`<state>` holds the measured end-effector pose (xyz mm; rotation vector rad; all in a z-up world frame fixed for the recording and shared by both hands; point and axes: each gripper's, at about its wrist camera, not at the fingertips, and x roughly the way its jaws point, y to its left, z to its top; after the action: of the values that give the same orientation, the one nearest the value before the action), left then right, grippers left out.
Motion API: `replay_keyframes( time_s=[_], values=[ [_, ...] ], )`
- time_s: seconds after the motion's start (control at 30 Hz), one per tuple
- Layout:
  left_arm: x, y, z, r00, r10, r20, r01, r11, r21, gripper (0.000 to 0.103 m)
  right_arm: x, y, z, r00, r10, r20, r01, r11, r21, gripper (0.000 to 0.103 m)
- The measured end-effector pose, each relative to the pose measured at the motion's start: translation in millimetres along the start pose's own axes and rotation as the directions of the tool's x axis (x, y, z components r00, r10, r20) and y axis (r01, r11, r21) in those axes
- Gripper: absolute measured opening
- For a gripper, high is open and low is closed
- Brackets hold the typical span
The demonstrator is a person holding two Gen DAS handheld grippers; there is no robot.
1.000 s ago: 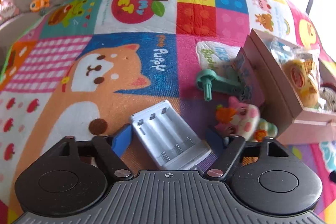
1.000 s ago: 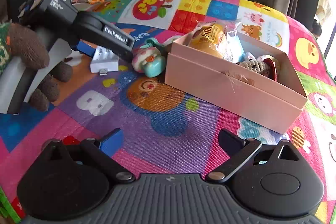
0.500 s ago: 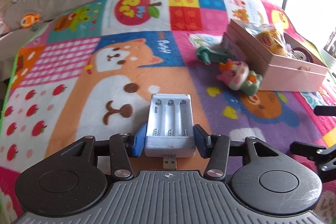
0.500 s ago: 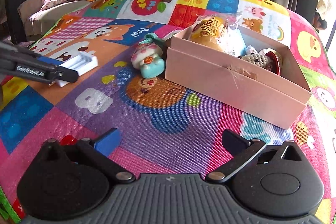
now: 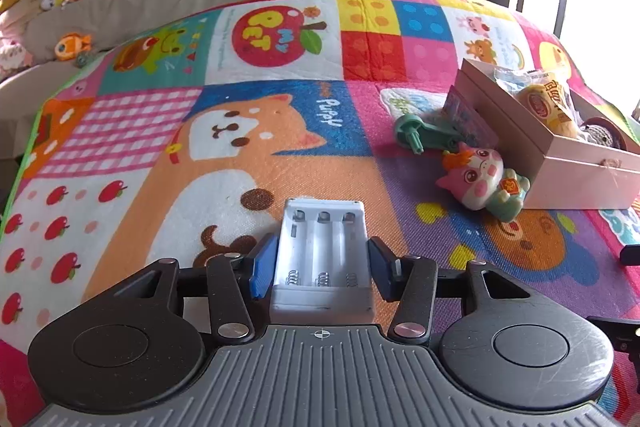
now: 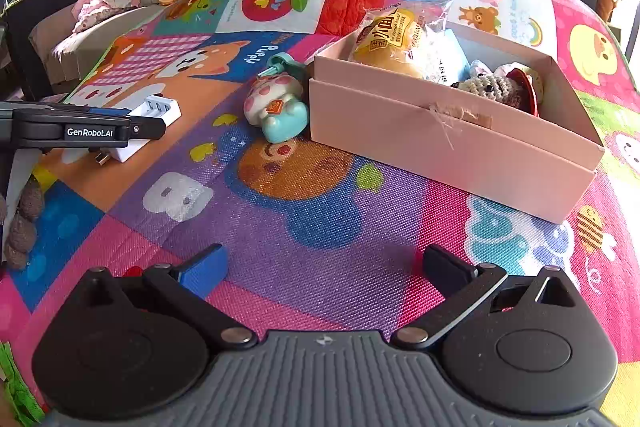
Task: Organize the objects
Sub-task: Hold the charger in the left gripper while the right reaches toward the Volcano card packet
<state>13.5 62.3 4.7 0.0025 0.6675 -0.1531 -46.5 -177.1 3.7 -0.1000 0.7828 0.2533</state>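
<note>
Nearest the left wrist camera, at 6 o'clock, the left hand-held gripper (image 5: pixel 322 269) is seen closed on the white battery charger (image 5: pixel 322 255), its jaws having just drawn in against the charger's sides; the charger appears to rest on the play mat (image 5: pixel 280 155). The right hand-held gripper (image 6: pixel 322 269) is held wide open and empty. Toward 2 o'clock, the cat figurine (image 5: pixel 482 183) and green toy (image 5: pixel 420 131) lie outside the pink box (image 5: pixel 560 163). The box already holds a packaged bun (image 6: pixel 396 39) and a crocheted toy (image 6: pixel 492 87). Judgement: partly done; three items remain unboxed.
</note>
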Motion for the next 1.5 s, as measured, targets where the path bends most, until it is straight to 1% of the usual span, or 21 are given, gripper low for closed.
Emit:
replay_keyframes(
  time_s=[0.07,0.17,0.23,0.33,0.47,0.5,0.57,0.6,0.63,0.67,0.7,0.77,0.87,0.93,1.0,1.1,1.23,1.33,1.37,1.43,1.5],
  values=[
    [-1,1,0,1.000,-0.004,0.001,0.004,1.000,-0.002,0.054,1,0,2,1.000,-0.003,-0.006,0.003,1.000,-0.009,0.103],
    [-3,1,-2,1.000,-0.004,0.004,0.004,1.000,0.004,0.054,4,4,17,0.998,0.013,-0.055,-0.014,1.000,-0.019,0.103],
    [-5,0,-4,1.000,-0.007,0.008,0.007,1.000,0.003,0.054,-3,13,39,1.000,0.006,-0.008,-0.006,0.998,-0.056,0.103],
    [-6,2,-5,1.000,-0.018,0.015,0.018,1.000,-0.013,0.053,-14,27,89,0.998,-0.004,0.068,0.011,0.995,-0.097,0.103],
    [-8,11,-6,0.998,-0.053,0.032,0.054,0.996,-0.065,0.053,11,32,174,0.999,-0.018,0.040,0.020,0.998,-0.052,0.101],
    [-8,14,-7,0.997,-0.064,0.036,0.066,0.994,-0.081,0.053,25,33,192,0.999,-0.042,0.021,0.043,0.998,-0.049,0.096],
    [-8,18,-7,0.996,-0.082,0.043,0.086,0.990,-0.109,0.053,65,37,223,0.991,-0.128,-0.026,0.126,0.989,-0.074,0.072],
    [-8,19,-7,0.995,-0.086,0.045,0.091,0.989,-0.115,0.053,87,38,234,0.980,-0.193,-0.045,0.188,0.978,-0.094,0.066],
    [-8,20,-8,0.995,-0.088,0.046,0.093,0.989,-0.119,0.053,109,39,242,0.964,-0.260,-0.059,0.252,0.960,-0.120,0.053],
    [-8,19,-8,0.995,-0.087,0.046,0.092,0.989,-0.119,0.053,130,39,248,0.944,-0.320,-0.074,0.307,0.940,-0.147,0.047],
    [-8,19,-8,0.995,-0.087,0.046,0.092,0.989,-0.118,0.053,150,38,252,0.924,-0.373,-0.087,0.355,0.919,-0.171,0.044],
    [-8,20,-8,0.995,-0.089,0.047,0.095,0.988,-0.122,0.053,180,33,256,0.891,-0.439,-0.120,0.413,0.890,-0.192,0.031],
    [-8,23,-8,0.994,-0.099,0.050,0.105,0.985,-0.137,0.054,203,28,258,0.876,-0.456,-0.160,0.426,0.885,-0.189,0.027],
    [-8,23,-8,0.994,-0.100,0.050,0.106,0.985,-0.139,0.054,208,29,254,0.875,-0.441,-0.198,0.408,0.893,-0.188,0.027],
    [-8,23,-8,0.994,-0.100,0.050,0.106,0.984,-0.140,0.054,208,30,247,0.883,-0.401,-0.243,0.367,0.914,-0.176,0.023],
    [-8,25,-8,0.993,-0.107,0.053,0.114,0.982,-0.152,0.054,193,37,235,0.907,-0.331,-0.262,0.299,0.942,-0.155,0.021],
    [-8,24,-8,0.993,-0.106,0.053,0.113,0.982,-0.153,0.054,156,49,212,0.943,-0.152,-0.295,0.123,0.986,-0.115,0.019],
    [-7,24,-8,0.993,-0.106,0.052,0.113,0.982,-0.154,0.054,126,58,191,0.941,0.000,-0.339,-0.030,0.996,-0.082,0.018],
    [-7,24,-8,0.993,-0.106,0.052,0.113,0.981,-0.155,0.054,113,62,184,0.947,0.024,-0.321,-0.058,0.994,-0.095,0.018],
    [-7,24,-8,0.993,-0.107,0.052,0.114,0.981,-0.157,0.054,78,68,173,0.974,0.029,-0.224,-0.064,0.986,-0.152,0.018],
    [-7,24,-8,0.993,-0.105,0.051,0.111,0.982,-0.153,0.054,43,71,158,0.992,0.029,-0.121,-0.053,0.978,-0.200,0.018]
  ],
)
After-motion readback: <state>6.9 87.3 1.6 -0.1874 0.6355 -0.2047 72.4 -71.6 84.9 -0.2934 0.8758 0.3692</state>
